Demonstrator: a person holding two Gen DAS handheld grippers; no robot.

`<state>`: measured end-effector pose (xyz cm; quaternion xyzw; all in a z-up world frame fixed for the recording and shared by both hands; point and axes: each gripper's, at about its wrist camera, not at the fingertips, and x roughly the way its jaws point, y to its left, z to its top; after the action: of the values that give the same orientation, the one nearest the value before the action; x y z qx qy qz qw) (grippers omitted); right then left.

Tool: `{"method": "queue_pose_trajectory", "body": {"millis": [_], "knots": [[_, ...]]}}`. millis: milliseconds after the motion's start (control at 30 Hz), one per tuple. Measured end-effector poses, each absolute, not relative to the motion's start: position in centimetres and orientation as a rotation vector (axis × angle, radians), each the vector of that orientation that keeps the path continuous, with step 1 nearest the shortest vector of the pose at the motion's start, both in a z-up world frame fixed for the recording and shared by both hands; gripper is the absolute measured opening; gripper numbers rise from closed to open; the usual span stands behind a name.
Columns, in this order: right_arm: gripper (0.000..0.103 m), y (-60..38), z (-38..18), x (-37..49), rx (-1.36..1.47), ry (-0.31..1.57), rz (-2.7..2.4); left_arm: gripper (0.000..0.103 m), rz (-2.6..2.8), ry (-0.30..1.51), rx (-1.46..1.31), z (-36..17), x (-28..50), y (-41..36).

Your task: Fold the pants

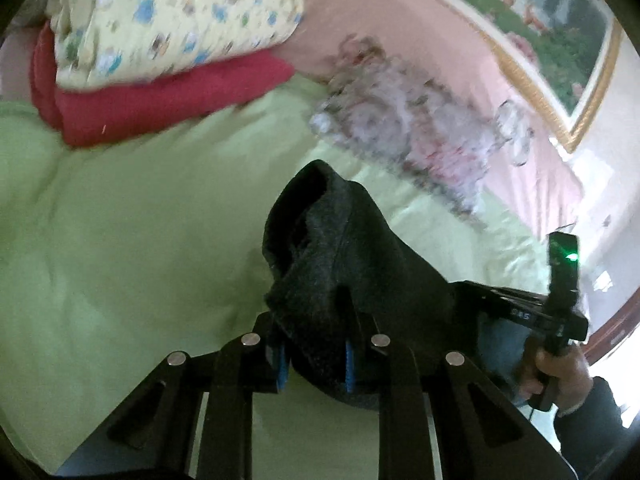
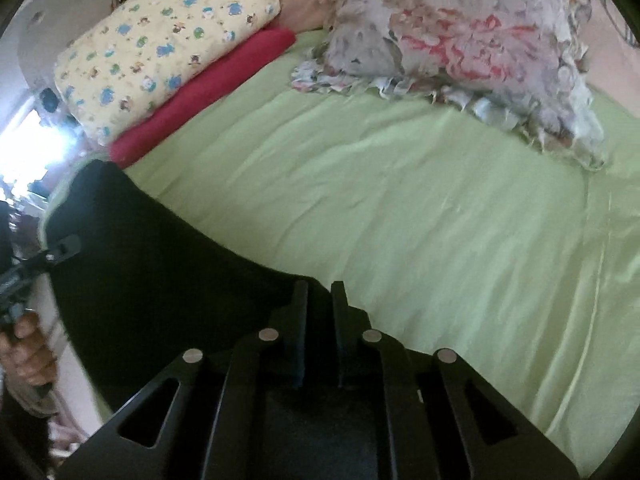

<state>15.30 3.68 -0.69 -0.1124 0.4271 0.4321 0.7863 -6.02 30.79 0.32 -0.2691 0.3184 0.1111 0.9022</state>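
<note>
Black pants hang bunched in my left gripper, whose jaws are shut on a thick fold of the cloth above the green bed sheet. My right gripper is shut on another edge of the same pants, which stretch away to the left as a dark sheet. The right gripper and its hand also show in the left wrist view. The left gripper shows at the left edge of the right wrist view.
A yellow patterned folded quilt lies on a red folded blanket at the far left of the bed. A grey floral pillow lies at the far right. A framed picture hangs on the pink wall.
</note>
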Motion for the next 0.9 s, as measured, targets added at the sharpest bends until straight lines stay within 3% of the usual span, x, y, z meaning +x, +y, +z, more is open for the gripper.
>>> {"method": "queue_pose_trajectory", "body": {"millis": [67, 167, 300, 333, 567, 667, 900], "knots": [[0.011, 4.5, -1.9, 14.9, -0.274, 0.913, 0.9, 0.02, 0.246, 0.704, -0.56, -1.6, -5.5, 31.3], [0.015, 4.9, -3.4, 14.8, -0.267, 0.924, 0.857, 0.03, 0.255, 0.743, -0.58, -3.1, -5.6, 32.0], [0.045, 3.4, -1.9, 14.3, -0.171, 0.89, 0.84, 0.056, 0.308, 0.701, -0.548, -1.5, -7.7, 32.2], [0.05, 2.8, -1.4, 14.1, -0.144, 0.875, 0.841, 0.057, 0.324, 0.69, -0.537, -1.1, -8.3, 32.3], [0.053, -3.8, 1.6, 11.1, 0.028, 0.809, 0.84, 0.058, 0.324, 0.643, -0.507, 2.2, -10.5, 31.1], [0.053, -7.3, 1.5, 10.2, 0.081, 0.821, 0.798, 0.067, 0.279, 0.633, -0.494, 3.4, -9.8, 29.4], [0.054, -15.2, 1.1, 8.5, 0.193, 0.841, 0.688, 0.067, 0.093, 0.663, -0.407, 4.4, -5.8, 22.4]]}}
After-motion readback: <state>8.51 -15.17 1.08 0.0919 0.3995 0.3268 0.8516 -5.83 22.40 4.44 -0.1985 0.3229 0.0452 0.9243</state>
